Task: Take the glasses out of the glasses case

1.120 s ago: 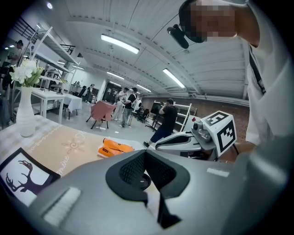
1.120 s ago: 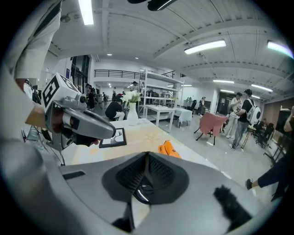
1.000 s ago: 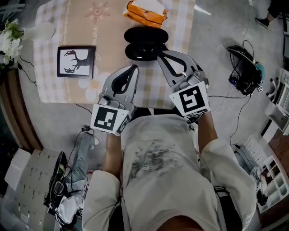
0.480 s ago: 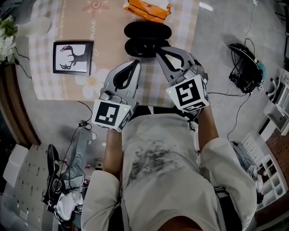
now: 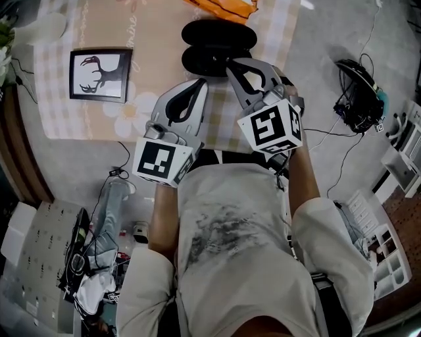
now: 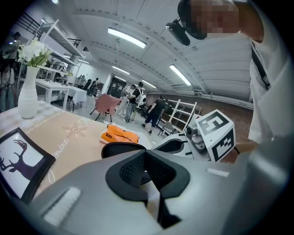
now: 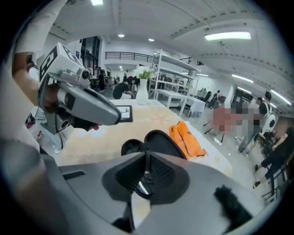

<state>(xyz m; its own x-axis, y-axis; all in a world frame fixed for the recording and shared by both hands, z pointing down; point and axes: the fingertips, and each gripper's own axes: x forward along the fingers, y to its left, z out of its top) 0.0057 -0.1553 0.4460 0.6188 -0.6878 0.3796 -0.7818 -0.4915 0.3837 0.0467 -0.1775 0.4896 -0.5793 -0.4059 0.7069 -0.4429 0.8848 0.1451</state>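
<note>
The black glasses case point(image 5: 214, 46) lies open on the tablecloth, lid and base side by side. It also shows in the left gripper view as the case point(image 6: 120, 148) and in the right gripper view as the case point(image 7: 156, 137). A glint like a lens point(image 7: 139, 186) shows behind the right jaws; I cannot make out the glasses clearly. My right gripper point(image 5: 230, 64) is shut, its tips at the case's near half. My left gripper point(image 5: 200, 85) is shut too, a little short of the case and to its left. Nothing shows between either pair of jaws.
An orange packet point(image 5: 223, 5) lies beyond the case. A framed deer picture point(image 5: 97, 74) sits at the table's left, and a white vase with flowers point(image 6: 28, 98) stands further left. The table's near edge point(image 5: 131, 139) is just below the grippers. Cables and gear point(image 5: 358, 99) lie on the floor.
Both grippers have edged forward toward the case; the right one's tips now reach its near half. The jaws stay shut throughout.
</note>
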